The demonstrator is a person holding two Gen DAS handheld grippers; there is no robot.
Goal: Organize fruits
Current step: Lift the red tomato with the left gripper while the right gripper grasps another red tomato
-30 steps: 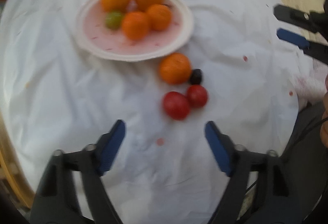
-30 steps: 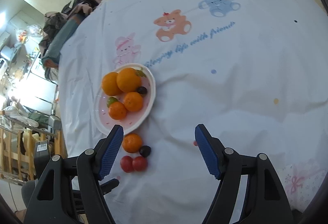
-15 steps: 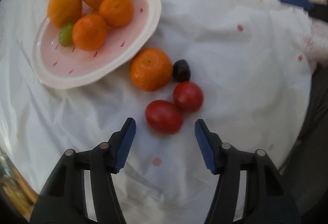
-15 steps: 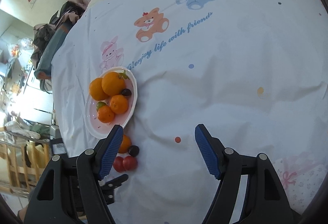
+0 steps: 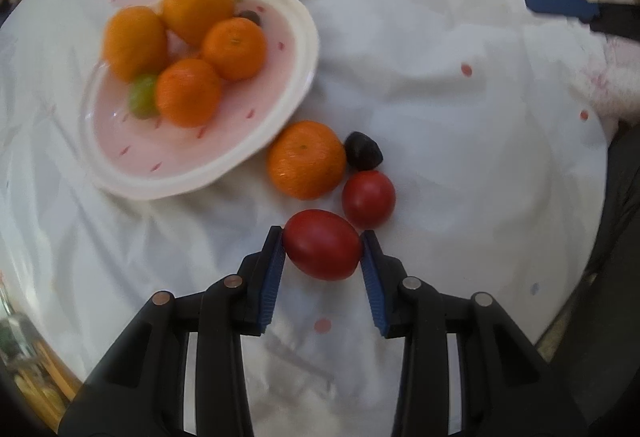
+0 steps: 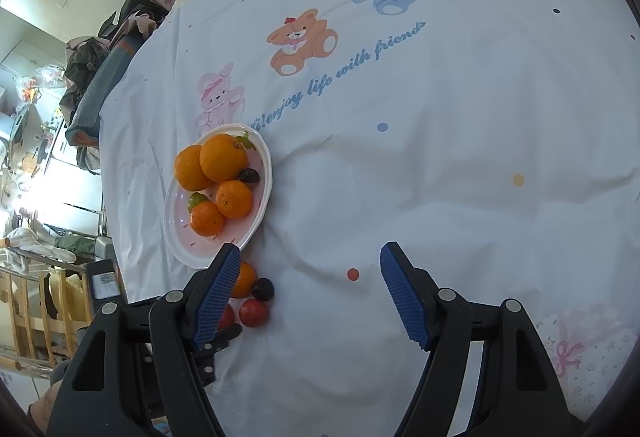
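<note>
My left gripper [image 5: 323,257] is shut on a red tomato [image 5: 322,244] lying on the white cloth. Just beyond it lie a second red tomato [image 5: 368,199], a dark plum [image 5: 362,151] and an orange mandarin [image 5: 306,159]. A pink plate [image 5: 224,157] at the left holds several oranges, a green fruit [image 5: 141,96] and a dark plum [image 5: 250,16]. My right gripper [image 6: 310,297] is open and empty above the cloth, right of the plate [image 6: 256,221]; the loose fruit shows by its left finger, with the tomato [image 6: 253,312] nearest.
The white cloth with bear prints [image 6: 302,41] covers the whole table. Clothes and furniture [image 6: 100,49] stand beyond the table's far left edge. The right gripper's fingers [image 5: 560,5] show at the top right of the left wrist view.
My left gripper has moved forward and down to the nearest tomato and closed on it. The right gripper has stayed open and shifted a little.
</note>
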